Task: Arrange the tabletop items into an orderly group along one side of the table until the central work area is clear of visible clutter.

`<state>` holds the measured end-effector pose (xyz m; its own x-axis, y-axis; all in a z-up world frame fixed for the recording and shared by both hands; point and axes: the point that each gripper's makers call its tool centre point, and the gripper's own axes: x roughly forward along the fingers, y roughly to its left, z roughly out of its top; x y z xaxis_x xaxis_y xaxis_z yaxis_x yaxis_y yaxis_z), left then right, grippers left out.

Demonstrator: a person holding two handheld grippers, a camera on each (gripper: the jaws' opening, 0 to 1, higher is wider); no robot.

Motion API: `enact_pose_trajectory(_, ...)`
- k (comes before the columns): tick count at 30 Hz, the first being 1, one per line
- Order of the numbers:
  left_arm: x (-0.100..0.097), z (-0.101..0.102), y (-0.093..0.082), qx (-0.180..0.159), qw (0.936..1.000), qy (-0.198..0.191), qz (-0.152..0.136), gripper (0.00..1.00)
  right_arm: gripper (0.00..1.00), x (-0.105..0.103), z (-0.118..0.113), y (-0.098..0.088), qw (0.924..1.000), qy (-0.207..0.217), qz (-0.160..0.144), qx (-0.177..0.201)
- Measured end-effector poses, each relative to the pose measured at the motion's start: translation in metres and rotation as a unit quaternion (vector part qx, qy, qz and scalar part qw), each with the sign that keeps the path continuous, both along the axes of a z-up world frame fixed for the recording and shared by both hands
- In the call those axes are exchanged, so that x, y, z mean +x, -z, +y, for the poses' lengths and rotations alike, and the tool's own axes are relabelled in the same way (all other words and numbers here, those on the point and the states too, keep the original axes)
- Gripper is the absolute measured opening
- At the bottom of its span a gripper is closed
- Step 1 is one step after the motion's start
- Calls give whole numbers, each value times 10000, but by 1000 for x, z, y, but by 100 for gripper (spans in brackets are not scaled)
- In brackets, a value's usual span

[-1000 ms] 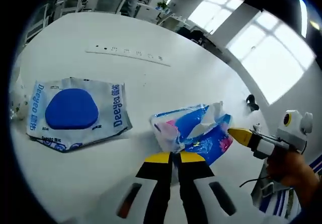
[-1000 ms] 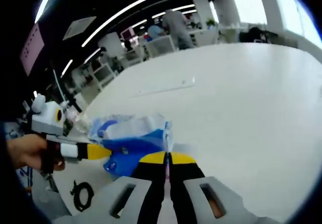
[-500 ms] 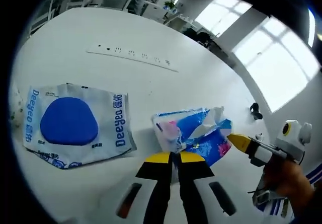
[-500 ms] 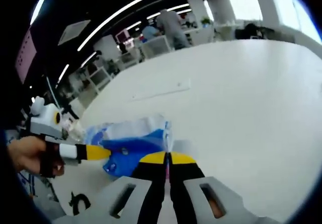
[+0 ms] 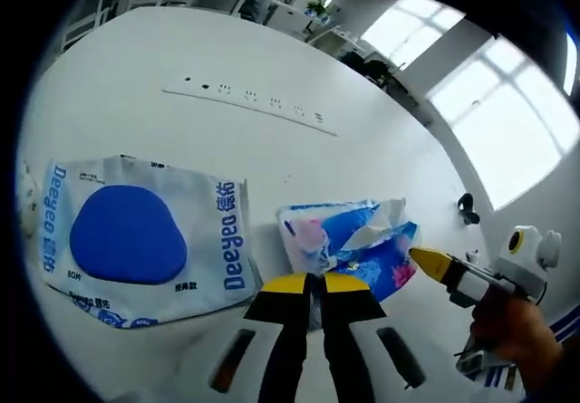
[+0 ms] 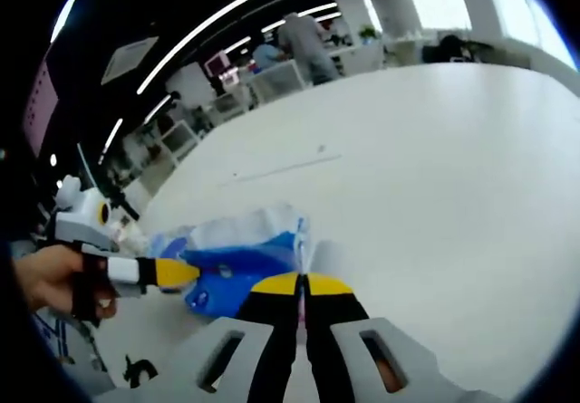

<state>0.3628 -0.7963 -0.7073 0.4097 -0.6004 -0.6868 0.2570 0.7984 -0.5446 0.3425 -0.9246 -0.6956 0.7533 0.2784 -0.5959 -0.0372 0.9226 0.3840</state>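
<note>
A blue tissue pack [image 5: 349, 240] with white tissue sticking out at its top is held from two ends just over the white table [image 5: 181, 50]. My left gripper [image 5: 308, 283] is shut on its near edge. In the same view my right gripper [image 5: 433, 263] comes in from the right, its yellow tips at the pack's far corner. From the right gripper view, the right gripper [image 6: 304, 283] is shut on the tissue pack [image 6: 240, 254], and the left gripper [image 6: 172, 273] pinches it from the left. A flat white wet-wipes pack [image 5: 136, 235] with a blue lid lies just left of it.
A long socket strip [image 5: 249, 104] is set flush in the table behind the packs, also seen as the socket strip [image 6: 281, 167]. A small black object [image 5: 468, 208] sits near the table's right edge. Office chairs and people stand beyond the far edge [image 6: 299, 50].
Both grippers have kept their hold. The tissue pack has drawn a little closer to the wet-wipes pack, and both cameras have shifted with it.
</note>
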Motion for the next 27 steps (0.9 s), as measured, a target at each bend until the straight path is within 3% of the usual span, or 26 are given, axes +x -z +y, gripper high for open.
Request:
enact_pose_trajectory(15, 17, 7, 12, 93, 9998, -138, 86, 2, 0, 10, 7, 17, 9997, 79, 148, 188)
enact_pose_trajectory(18, 20, 10, 14, 188, 9997, -142, 23, 2, 0, 13, 10, 17, 9987, 224, 186, 424)
enact_pose_trajectory(27, 28, 12, 15, 187, 9996, -226, 3, 3, 0, 19, 11, 19, 9986, 283, 192, 392)
